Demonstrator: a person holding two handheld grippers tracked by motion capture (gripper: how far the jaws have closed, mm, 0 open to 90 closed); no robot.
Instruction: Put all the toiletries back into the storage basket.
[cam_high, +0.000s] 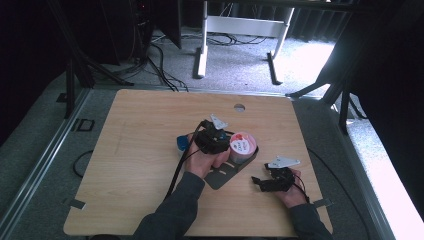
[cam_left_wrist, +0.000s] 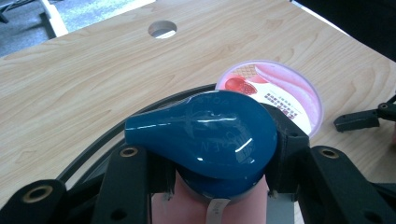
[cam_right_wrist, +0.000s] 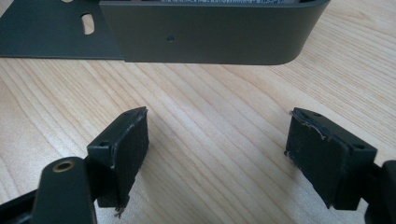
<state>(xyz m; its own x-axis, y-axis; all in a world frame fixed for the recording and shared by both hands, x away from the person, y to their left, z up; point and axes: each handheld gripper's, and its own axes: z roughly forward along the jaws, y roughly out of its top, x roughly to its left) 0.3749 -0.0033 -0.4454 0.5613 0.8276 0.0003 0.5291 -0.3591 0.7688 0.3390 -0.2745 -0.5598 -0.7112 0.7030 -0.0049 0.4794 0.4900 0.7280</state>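
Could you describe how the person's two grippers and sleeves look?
Both the left gripper and the right gripper are black, and each carries a grey three-cornered plate on top. A black cable trails from each. The right gripper's fingers are blocky, with worn pads and brass-coloured rivets. The sleeves are dark grey.

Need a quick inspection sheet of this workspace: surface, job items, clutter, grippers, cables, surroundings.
Surface: light wood table, round hole near the far edge.
Job's things: blue-capped bottle, pink below the cap, in the left gripper; pink-lidded tub seated in a dark metal bracket.
Clutter: nothing seen.
Grippers: left gripper shut on the bottle below its cap; right gripper open, nothing between the jaws, facing the bracket wall.
Cables: black cable trails from the left gripper along the forearm.
Surroundings: grey carpet, white desk frame, floor cables beyond the table.
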